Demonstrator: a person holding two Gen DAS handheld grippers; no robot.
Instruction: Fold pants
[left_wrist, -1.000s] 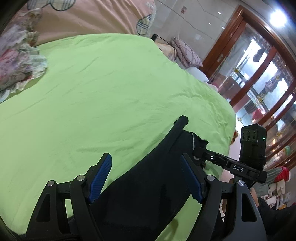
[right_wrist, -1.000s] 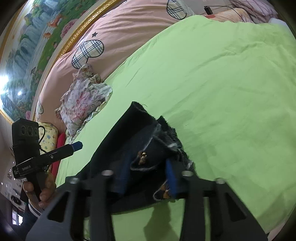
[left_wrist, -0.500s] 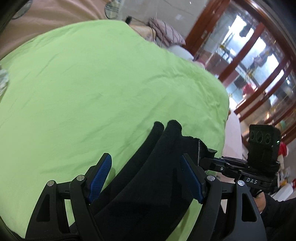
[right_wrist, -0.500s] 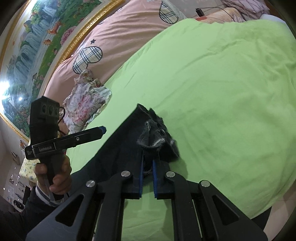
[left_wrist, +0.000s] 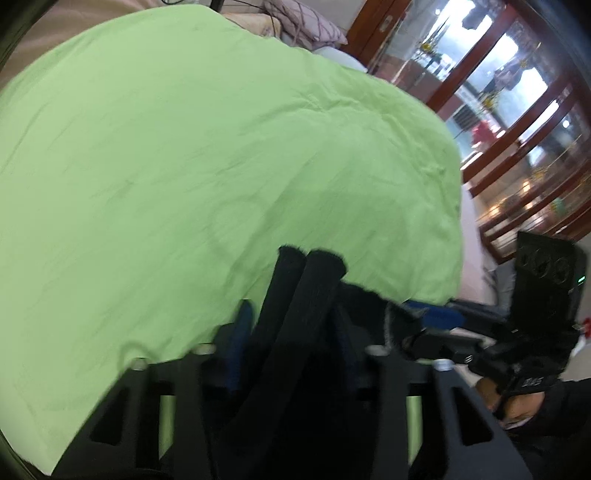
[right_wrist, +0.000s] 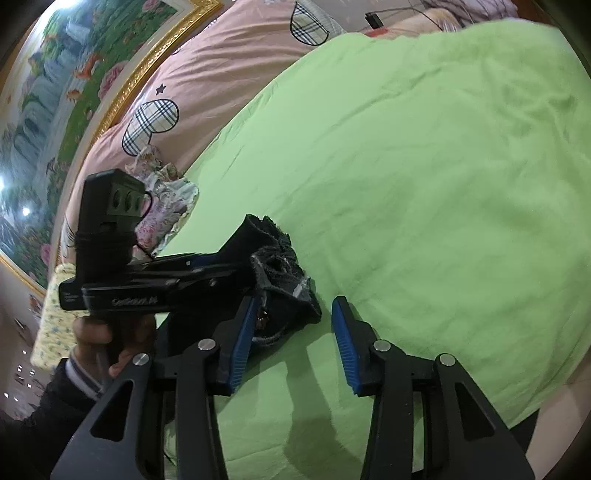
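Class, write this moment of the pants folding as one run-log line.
left gripper: shut on pants | right gripper: open, beside pants' frayed end | pants: bunched on green bedsheet | fold: not finished

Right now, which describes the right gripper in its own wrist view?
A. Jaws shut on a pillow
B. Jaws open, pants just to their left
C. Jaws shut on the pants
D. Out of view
B: the right gripper shows green sheet between its spread jaws, with the pants against the left one.

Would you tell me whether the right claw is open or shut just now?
Open. The right claw shows its blue fingers spread apart, with green bedsheet between them; the dark pants lie beside its left finger.
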